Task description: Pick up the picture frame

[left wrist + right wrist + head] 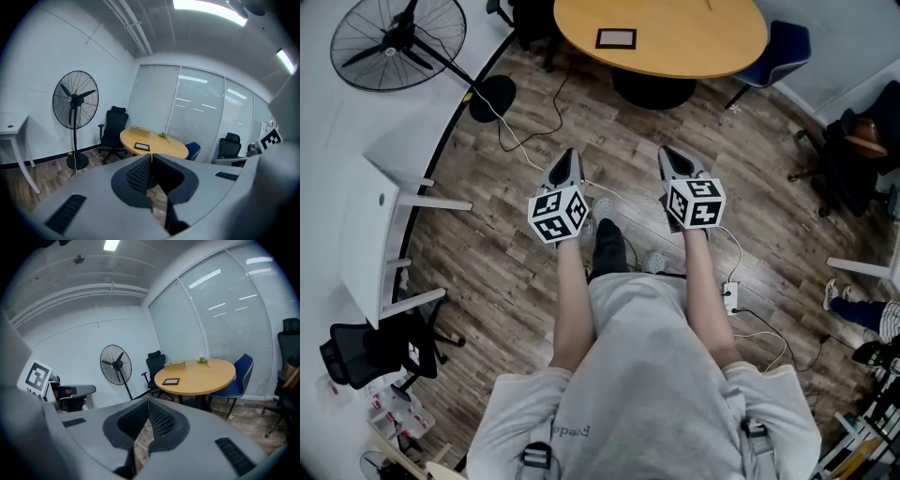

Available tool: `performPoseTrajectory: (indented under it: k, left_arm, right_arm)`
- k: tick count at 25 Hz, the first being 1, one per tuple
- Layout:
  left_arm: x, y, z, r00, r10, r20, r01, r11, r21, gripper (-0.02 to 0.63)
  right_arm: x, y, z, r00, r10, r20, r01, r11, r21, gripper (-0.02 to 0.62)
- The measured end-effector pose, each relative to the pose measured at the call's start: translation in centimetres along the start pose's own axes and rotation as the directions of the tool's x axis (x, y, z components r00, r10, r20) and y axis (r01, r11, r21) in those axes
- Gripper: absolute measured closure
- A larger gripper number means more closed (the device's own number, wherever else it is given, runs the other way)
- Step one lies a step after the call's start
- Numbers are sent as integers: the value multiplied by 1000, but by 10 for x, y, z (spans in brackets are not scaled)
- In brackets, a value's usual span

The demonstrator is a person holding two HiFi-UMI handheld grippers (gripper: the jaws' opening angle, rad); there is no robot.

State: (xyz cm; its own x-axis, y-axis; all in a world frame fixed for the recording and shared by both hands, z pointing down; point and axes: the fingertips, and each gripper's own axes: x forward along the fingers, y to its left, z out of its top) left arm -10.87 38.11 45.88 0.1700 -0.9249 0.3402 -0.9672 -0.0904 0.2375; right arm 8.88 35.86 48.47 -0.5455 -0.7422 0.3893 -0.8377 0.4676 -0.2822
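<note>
Far off on the round table (703, 42) lies the picture frame (616, 38); left gripper (569, 156) and right gripper (668, 154) have jaws pinched together, empty. Arrive closed and they'd likely just shove it.

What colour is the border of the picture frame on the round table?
Black; the picture frame shows best in the head view.

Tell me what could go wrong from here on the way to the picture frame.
1. Thin cables trail over the wooden floor in front of the round wooden table: a trip hazard.
2. The left gripper and right gripper both have jaws together; they must open first.
3. The black rectangular picture frame lies flat, so jaws may push it rather than grip it.
</note>
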Motion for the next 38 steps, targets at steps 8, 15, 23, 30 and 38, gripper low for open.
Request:
performPoseTrajectory:
  k: [8, 15, 23, 30, 38]
  left_arm:
    - [103, 13, 53, 995, -93, -19, 94, 995, 36, 577]
    - [172, 42, 92, 993, -111, -31, 113, 990, 87, 577]
    - [226, 84, 123, 990, -126, -59, 134, 974, 185, 577]
    - [250, 120, 146, 984, -181, 5, 180, 982, 47, 581]
    - [287, 140, 155, 990, -130, 50, 130, 991, -15, 581]
  right_arm:
    - [79, -24, 64, 998, -62, 14, 63, 998, -10, 572]
    - [144, -33, 94, 992, -125, -5, 125, 992, -8, 571]
    - [209, -36, 112, 988, -155, 15, 153, 985, 85, 571]
    - [227, -60, 122, 973, -228, 31, 221, 965, 143, 572]
    - [259, -94, 133, 967, -253, 31, 244, 955, 166, 573]
